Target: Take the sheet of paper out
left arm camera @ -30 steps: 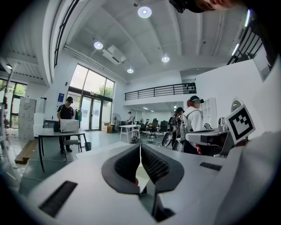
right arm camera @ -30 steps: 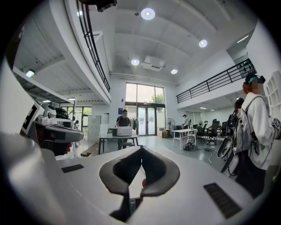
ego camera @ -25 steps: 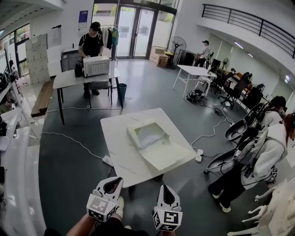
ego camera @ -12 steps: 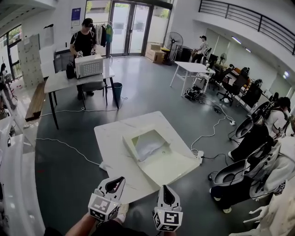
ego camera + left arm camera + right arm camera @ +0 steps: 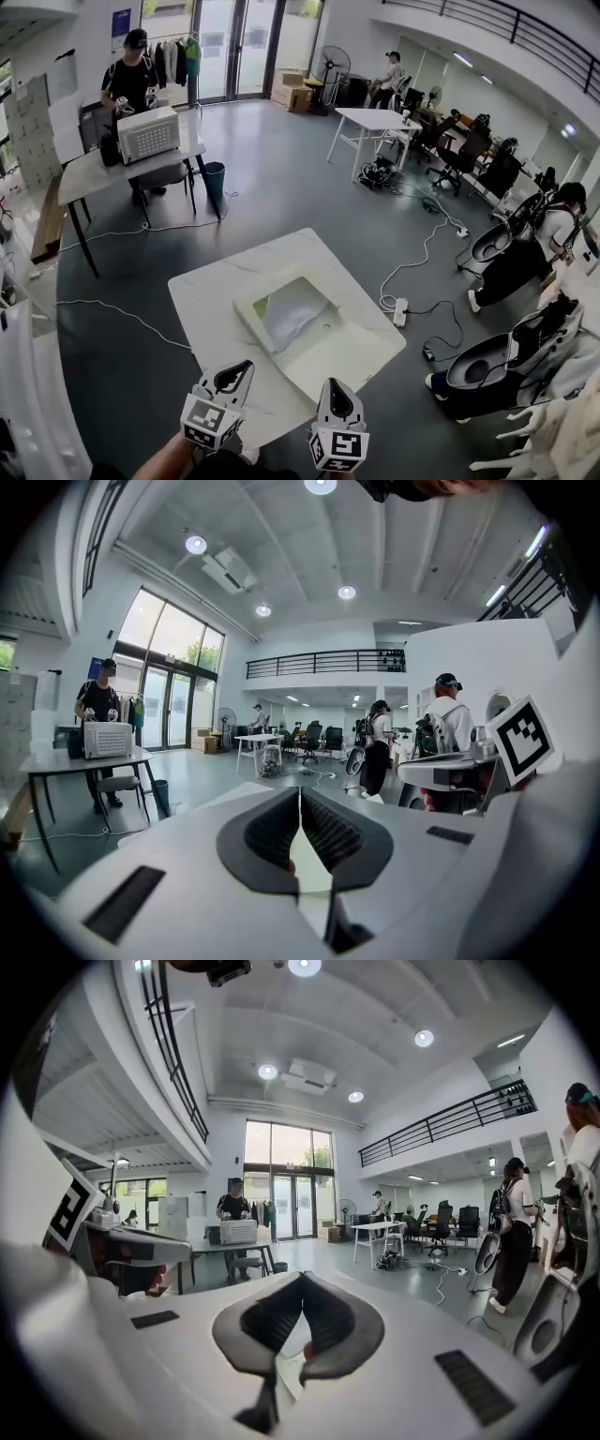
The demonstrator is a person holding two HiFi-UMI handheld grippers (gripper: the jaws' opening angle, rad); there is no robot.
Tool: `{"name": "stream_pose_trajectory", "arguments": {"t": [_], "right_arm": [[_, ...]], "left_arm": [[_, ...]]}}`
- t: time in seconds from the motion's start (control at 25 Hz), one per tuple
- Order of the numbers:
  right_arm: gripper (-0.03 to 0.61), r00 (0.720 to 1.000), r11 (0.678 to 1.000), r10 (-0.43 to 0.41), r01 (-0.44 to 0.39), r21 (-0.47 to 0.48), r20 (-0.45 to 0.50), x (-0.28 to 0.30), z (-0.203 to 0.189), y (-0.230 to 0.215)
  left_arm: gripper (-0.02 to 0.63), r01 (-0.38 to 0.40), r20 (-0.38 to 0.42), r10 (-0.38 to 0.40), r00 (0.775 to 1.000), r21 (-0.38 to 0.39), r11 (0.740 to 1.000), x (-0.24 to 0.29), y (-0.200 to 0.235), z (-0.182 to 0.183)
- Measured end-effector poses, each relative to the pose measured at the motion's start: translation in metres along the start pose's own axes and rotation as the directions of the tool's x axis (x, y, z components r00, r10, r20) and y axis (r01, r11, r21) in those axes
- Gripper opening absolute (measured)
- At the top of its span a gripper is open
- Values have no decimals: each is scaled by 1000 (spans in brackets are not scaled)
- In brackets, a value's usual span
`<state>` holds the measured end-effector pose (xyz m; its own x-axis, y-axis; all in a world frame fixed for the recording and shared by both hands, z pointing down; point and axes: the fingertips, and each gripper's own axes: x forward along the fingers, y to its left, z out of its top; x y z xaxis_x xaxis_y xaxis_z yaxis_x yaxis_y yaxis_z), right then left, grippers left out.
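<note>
The sheet of paper [image 5: 292, 314] lies inside the open box [image 5: 242, 312] on the tabletop [image 5: 211, 291]. The left hand-held gripper [image 5: 239, 370] and the right hand-held gripper [image 5: 331, 389] are closed, empty and apart from the box. Recommended: open the jaws before reaching in, then pinch a raised paper edge, clear of the box wall.

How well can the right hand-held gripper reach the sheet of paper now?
Probably not yet: the right hand-held gripper, shut, hangs well short of the sheet of paper, which lies uncovered in the open box.
</note>
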<state>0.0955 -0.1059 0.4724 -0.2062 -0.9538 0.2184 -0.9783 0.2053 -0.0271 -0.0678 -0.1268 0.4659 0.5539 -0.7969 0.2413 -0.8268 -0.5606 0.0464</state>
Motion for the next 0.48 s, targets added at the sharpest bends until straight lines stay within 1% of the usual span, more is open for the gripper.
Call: {"name": "stream_pose_trajectory", "arguments": {"t": [0.24, 0.48], "right_arm": [[17, 999, 1000, -26, 26, 17, -39, 51, -7, -4], [17, 996, 999, -42, 45, 29, -79, 103, -18, -10]], "left_arm": [[28, 39, -32, -39, 999, -5, 999, 51, 34, -4], [28, 63, -77, -64, 995, -23, 998, 100, 66, -18]]}}
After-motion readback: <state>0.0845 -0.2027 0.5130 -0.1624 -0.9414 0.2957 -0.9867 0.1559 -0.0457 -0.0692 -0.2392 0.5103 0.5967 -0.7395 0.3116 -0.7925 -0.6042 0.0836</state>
